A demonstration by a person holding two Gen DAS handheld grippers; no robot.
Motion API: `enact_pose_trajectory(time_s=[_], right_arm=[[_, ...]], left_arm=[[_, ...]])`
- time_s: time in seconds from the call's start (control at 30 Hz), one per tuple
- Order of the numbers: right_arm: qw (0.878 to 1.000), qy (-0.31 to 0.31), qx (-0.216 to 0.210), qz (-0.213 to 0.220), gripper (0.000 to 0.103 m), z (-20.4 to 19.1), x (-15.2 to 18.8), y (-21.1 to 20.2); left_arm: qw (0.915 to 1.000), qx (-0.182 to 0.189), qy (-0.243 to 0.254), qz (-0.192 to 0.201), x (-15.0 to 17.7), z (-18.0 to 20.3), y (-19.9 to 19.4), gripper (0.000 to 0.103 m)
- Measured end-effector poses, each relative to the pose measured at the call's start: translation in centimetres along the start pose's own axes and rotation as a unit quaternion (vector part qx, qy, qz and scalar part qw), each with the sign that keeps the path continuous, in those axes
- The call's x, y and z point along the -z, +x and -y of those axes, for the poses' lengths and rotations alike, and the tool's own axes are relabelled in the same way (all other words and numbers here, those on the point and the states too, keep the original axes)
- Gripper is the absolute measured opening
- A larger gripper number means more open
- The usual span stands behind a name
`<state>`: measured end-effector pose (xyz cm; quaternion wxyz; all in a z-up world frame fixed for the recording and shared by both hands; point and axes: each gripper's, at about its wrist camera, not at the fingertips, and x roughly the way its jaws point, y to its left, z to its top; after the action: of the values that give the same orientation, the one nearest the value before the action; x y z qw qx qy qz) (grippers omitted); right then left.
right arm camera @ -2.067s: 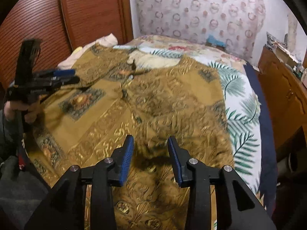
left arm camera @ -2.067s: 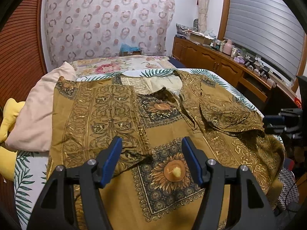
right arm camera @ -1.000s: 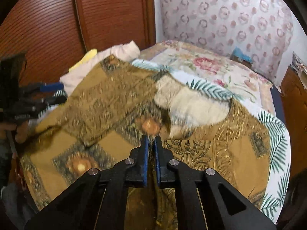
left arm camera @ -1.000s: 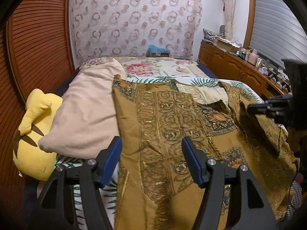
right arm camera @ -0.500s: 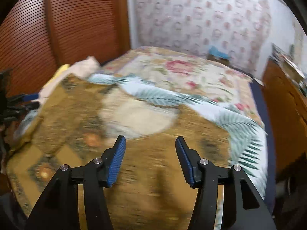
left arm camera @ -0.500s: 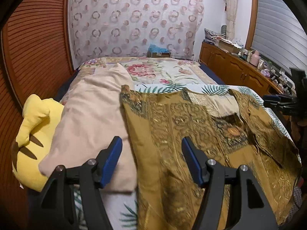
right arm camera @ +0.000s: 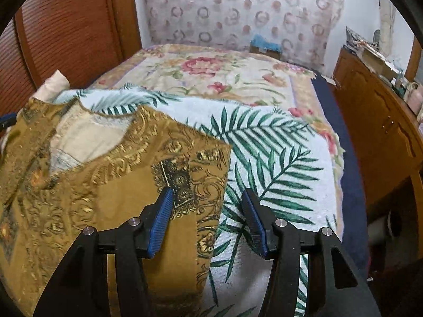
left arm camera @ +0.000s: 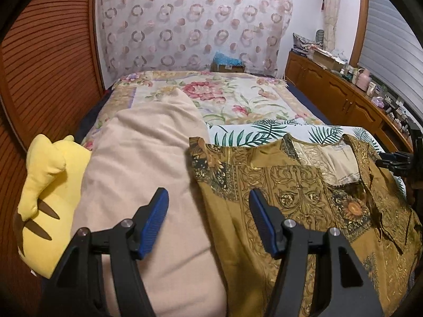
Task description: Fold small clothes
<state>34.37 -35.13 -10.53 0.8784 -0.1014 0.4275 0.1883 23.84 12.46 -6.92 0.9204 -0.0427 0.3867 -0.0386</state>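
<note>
No text, label, brand, number or sign can be read in either view. The cardboard box (left arm camera: 228, 67) far ahead of the left gripper, at the far end of the bed, carries a small pale label, but its print is too small to make out.

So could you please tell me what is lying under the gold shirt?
The gold shirt lies on a palm-leaf sheet; whatever else is beneath it is covered.

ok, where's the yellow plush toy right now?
Left wrist view only: the yellow plush toy lies at the far left edge of the bed, against the beige pillow and beside the wooden slatted wall.
</note>
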Motion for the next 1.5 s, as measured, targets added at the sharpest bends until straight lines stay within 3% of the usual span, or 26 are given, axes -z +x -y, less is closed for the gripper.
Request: enact_pose_trajectory(time_s=[0.33,0.63,0.67,0.7,0.77,0.8,0.83,0.87,1.17,1.5], right_arm=[[1.000,0.003,-0.007,0.010,0.056,0.5,0.2,-0.2],[0.999,-0.023,-0.023,-0.008,0.055,-0.2,-0.8,0.7],[0.999,-0.025,-0.027,-0.006,0.053,-0.3,-0.8,0.7],[0.999,-0.030,-0.033,-0.003,0.043,-0.6,-0.8,0.6],[0.998,-0.042,-0.040,0.002,0.030,-1.2,-0.5,0.4],[0.998,-0.048,-0.044,0.002,0.018,-1.6,-0.5,0.3],[0.998,-0.054,-0.044,0.001,0.008,-2.0,-0.5,0.2],[0.997,-0.060,-0.041,0.002,0.007,-2.3,-0.5,0.0],[0.993,-0.054,-0.045,0.096,0.003,-3.7,-1.0,-7.4],[0.984,-0.057,-0.037,0.162,0.002,-5.9,2.0,-18.2]], left_arm=[[0.9998,0.009,0.007,-0.015,-1.6,0.0,1.9,0.056],[0.9991,0.037,0.010,-0.018,-2.6,0.3,2.2,0.038],[0.9990,0.039,0.010,-0.018,-2.5,0.4,2.3,0.038],[0.9990,0.041,0.008,-0.018,-2.5,0.3,2.3,0.037],[0.9989,0.042,0.009,-0.021,-2.2,0.3,2.4,0.025],[0.9988,0.042,0.011,-0.022,-2.0,0.4,2.4,0.020],[0.9987,0.043,0.013,-0.021,-1.8,0.5,2.3,0.010],[0.9986,0.046,0.015,-0.020,-1.8,0.7,2.1,0.006],[0.9969,0.062,0.036,0.032,-0.9,3.2,-3.7,0.000],[0.9928,0.077,0.042,0.081,2.8,4.8,-12.6,0.000]])
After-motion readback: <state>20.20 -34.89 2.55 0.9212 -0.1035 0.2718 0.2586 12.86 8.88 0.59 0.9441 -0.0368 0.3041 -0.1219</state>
